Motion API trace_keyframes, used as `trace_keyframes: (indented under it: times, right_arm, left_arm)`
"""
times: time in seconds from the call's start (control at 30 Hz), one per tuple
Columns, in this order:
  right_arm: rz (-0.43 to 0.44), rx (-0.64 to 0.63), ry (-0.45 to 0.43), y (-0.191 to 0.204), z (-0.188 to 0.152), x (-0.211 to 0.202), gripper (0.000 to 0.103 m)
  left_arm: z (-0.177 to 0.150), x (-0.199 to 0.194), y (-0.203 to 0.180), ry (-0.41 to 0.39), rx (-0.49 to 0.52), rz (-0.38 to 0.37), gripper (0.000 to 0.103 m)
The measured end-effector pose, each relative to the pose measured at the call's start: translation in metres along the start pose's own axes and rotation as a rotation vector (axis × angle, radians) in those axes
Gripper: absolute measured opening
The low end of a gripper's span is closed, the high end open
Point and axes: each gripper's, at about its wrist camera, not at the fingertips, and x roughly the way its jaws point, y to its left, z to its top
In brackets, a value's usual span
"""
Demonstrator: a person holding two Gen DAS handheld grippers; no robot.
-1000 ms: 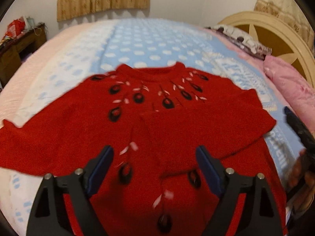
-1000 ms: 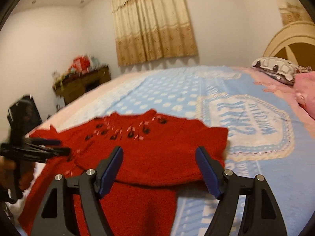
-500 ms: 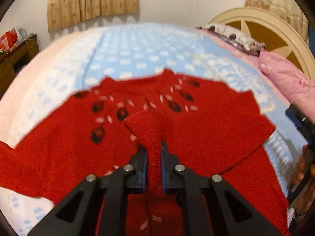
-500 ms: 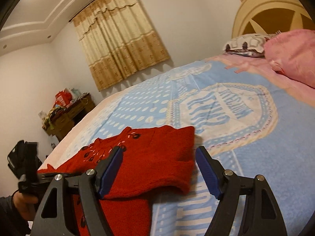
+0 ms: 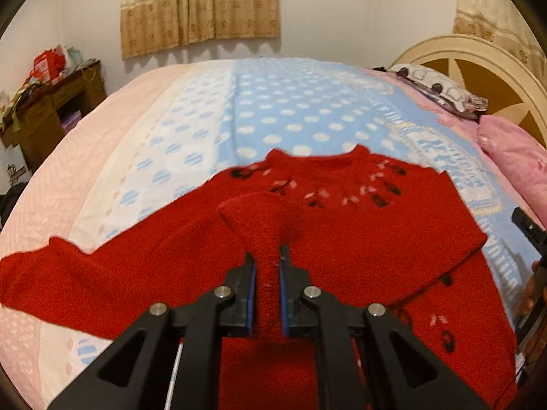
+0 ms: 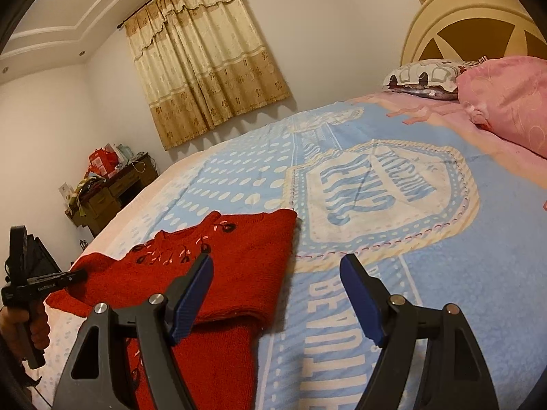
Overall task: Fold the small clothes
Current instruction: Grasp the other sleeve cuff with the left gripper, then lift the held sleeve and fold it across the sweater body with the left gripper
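Observation:
A small red knit sweater (image 5: 359, 235) with dark cherry motifs lies on the bed, neck away from me. Its right sleeve is folded across the chest. Its left sleeve (image 5: 51, 273) stretches out to the left. My left gripper (image 5: 267, 266) is shut on the cuff of the folded sleeve (image 5: 253, 215) and holds it lifted over the chest. The sweater also shows in the right wrist view (image 6: 218, 273). My right gripper (image 6: 277, 294) is open and empty, above the bed at the sweater's right edge. The left gripper shows at the left of that view (image 6: 82, 275).
The bed has a blue dotted blanket (image 6: 393, 205) over a pink sheet (image 5: 102, 119). Pink (image 6: 506, 99) and patterned pillows lie by the cream headboard (image 6: 471, 17). A cluttered wooden desk (image 6: 106, 198) stands by the curtained wall.
My left gripper closed on the folded sleeve's cuff and lifted it. My right gripper, still open, drew back to the right, off the sweater.

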Motion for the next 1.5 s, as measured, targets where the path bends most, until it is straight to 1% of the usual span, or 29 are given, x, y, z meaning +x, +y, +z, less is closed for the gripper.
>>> trace_keyframes:
  times: [0.1,0.13,0.2,0.27,0.3,0.33,0.4,0.47,0.5,0.53,0.6,0.63,0.67,0.7,0.77,0.83,0.9,0.93,1.03,1.1,1.17,1.27,1.37,1.43,1.5]
  right_arm:
    - [0.006,-0.005,0.039,0.002,-0.002,0.007,0.077]
    - [0.012,-0.012,0.057,0.004,-0.003,0.01,0.077]
    - [0.016,-0.044,0.077,0.011,-0.005,0.014,0.077]
    - [0.026,-0.086,0.089,0.022,-0.005,0.016,0.077]
    - [0.043,-0.106,0.101,0.027,-0.004,0.018,0.077]
    - [0.071,-0.133,0.116,0.035,-0.002,0.02,0.077]
    - [0.098,-0.198,0.139,0.053,0.001,0.026,0.077]
    - [0.121,-0.27,0.214,0.074,-0.001,0.041,0.077]
    - [0.14,-0.303,0.283,0.084,-0.005,0.054,0.077]
    - [0.134,-0.324,0.335,0.089,-0.01,0.065,0.077]
    - [0.042,-0.366,0.476,0.091,-0.028,0.092,0.077]
    - [0.024,-0.385,0.477,0.091,-0.031,0.093,0.077]
    - [0.02,-0.415,0.452,0.095,-0.033,0.088,0.077]
    - [0.015,-0.428,0.455,0.098,-0.033,0.083,0.077]
    - [0.009,-0.434,0.443,0.105,-0.029,0.073,0.077]
    - [0.037,-0.438,0.429,0.115,-0.026,0.063,0.077]
    - [0.062,-0.492,0.421,0.138,-0.023,0.056,0.077]
    - [0.069,-0.518,0.42,0.149,-0.023,0.056,0.077]
    - [0.125,-0.608,0.433,0.193,-0.027,0.063,0.077]
    - [0.188,-0.641,0.439,0.222,-0.033,0.071,0.077]
    - [0.22,-0.662,0.433,0.242,-0.041,0.08,0.077]
    - [0.265,-0.643,0.448,0.263,-0.053,0.098,0.077]
    - [0.291,-0.644,0.459,0.278,-0.068,0.11,0.077]
    - [0.296,-0.659,0.489,0.287,-0.082,0.116,0.077]
    - [0.29,-0.689,0.516,0.291,-0.097,0.123,0.077]
  left_arm:
    - [-0.009,0.013,-0.001,0.031,0.009,0.01,0.013]
    - [-0.012,0.018,-0.002,0.04,0.01,0.018,0.018]
    - [-0.017,0.026,-0.003,0.05,0.014,0.038,0.019]
    - [-0.02,0.03,-0.004,0.062,0.023,0.068,0.029]
    - [-0.021,0.03,-0.004,0.066,0.021,0.068,0.036]
    - [-0.022,0.029,-0.002,0.065,0.02,0.068,0.04]
    - [-0.024,0.025,0.001,0.059,0.023,0.079,0.042]
    - [-0.025,0.02,0.007,0.054,0.025,0.094,0.046]
    - [-0.026,0.018,0.012,0.053,0.02,0.106,0.053]
    - [-0.026,0.015,0.017,0.053,0.012,0.119,0.058]
    - [-0.028,0.012,0.03,0.065,-0.002,0.149,0.058]
    - [-0.03,0.01,0.035,0.067,-0.007,0.149,0.059]
    - [-0.033,0.006,0.043,0.064,-0.013,0.149,0.059]
    - [-0.036,0.001,0.051,0.06,-0.017,0.157,0.06]
    - [-0.043,-0.009,0.072,0.045,-0.032,0.176,0.067]
    - [-0.05,-0.017,0.094,0.034,-0.055,0.214,0.077]
    - [-0.055,-0.024,0.116,0.028,-0.086,0.252,0.079]
    - [-0.058,-0.028,0.132,0.029,-0.111,0.277,0.079]
    - [-0.065,-0.038,0.17,0.026,-0.178,0.34,0.079]
    - [-0.07,-0.046,0.197,0.02,-0.226,0.4,0.079]
    - [-0.077,-0.051,0.226,0.024,-0.288,0.458,0.08]
    - [-0.085,-0.053,0.266,0.035,-0.374,0.536,0.08]
    - [-0.092,-0.053,0.3,0.041,-0.46,0.59,0.08]
    - [-0.095,-0.052,0.321,0.039,-0.517,0.612,0.08]
    - [-0.094,-0.048,0.334,0.032,-0.555,0.614,0.08]
